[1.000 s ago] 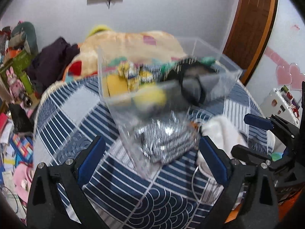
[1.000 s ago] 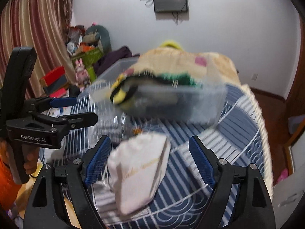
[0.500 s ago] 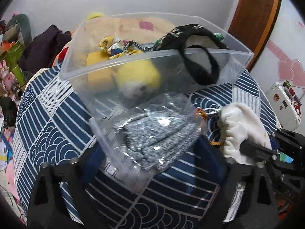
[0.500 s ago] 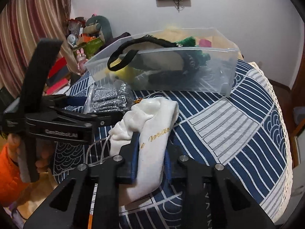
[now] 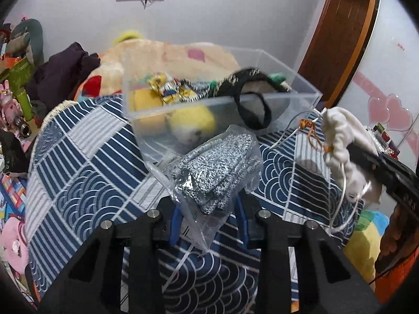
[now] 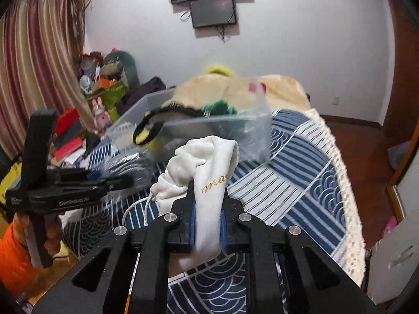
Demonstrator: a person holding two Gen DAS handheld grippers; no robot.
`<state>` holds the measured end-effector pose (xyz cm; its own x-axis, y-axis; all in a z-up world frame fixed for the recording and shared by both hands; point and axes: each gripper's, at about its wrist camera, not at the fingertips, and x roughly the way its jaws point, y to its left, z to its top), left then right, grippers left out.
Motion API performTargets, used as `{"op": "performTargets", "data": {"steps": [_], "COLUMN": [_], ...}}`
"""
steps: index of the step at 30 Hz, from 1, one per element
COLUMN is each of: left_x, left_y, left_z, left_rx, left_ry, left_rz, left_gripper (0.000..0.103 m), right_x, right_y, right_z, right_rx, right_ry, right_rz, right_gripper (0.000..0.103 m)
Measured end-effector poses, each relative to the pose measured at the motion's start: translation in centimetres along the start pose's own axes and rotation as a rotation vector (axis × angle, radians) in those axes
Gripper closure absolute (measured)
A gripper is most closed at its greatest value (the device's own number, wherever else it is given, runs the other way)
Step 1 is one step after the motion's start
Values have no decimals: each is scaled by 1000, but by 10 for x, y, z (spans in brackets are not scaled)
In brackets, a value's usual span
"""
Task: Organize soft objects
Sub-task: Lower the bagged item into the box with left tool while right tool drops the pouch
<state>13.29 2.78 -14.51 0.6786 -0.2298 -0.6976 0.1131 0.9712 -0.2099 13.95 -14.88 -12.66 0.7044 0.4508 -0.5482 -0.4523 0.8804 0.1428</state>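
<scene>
1. Gripping on my left side, my left gripper (image 5: 207,219) has its jaws closed on one clear plastic bag of grey knitted fabric (image 5: 214,167), lifted off the blue-and-white patterned cloth of the surface (image 5: 86,172), just in front of the bin.
2. Ahead sits one clear plastic storage bin (image 5: 305,89), already holding one round yellow plush toy (image 5: 192,124), a black strap looped over its front wall (image 5: 252,112), and other soft items too tangled to count.
3. On my right, my right gripper (image 6: 207,225) has its jaws clamped on one white velvet drawstring pouch with gold lettering (image 6: 207,167), raised clear of the surface; its cord dangles below.
4. To do this well, I judge I should carry each item over the bin's rim before letting go, high enough that the hanging bag corner and the pouch cord do not snag the front wall.
5. I would release one side at a time, so my two grippers do not crowd each other above the opening.
</scene>
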Motion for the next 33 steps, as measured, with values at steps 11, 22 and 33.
{"op": "performTargets", "data": {"steps": [11,22,33], "left_x": [-64,-76,-38], "left_y": [14,10,6], "left_z": [17,61,88], "left_rx": [8,85,105], "left_ry": [-149,-257,-241], "left_rz": [51,80,96], "left_gripper": [68,68,68], "right_x": [-24,-19,11], "right_y": [-6,7,18], "right_z": [36,76,102], "right_rx": [20,1,21], "right_ry": [-156,-261,-243], "right_rz": [-26,-20,45], "right_gripper": [90,90,90]}}
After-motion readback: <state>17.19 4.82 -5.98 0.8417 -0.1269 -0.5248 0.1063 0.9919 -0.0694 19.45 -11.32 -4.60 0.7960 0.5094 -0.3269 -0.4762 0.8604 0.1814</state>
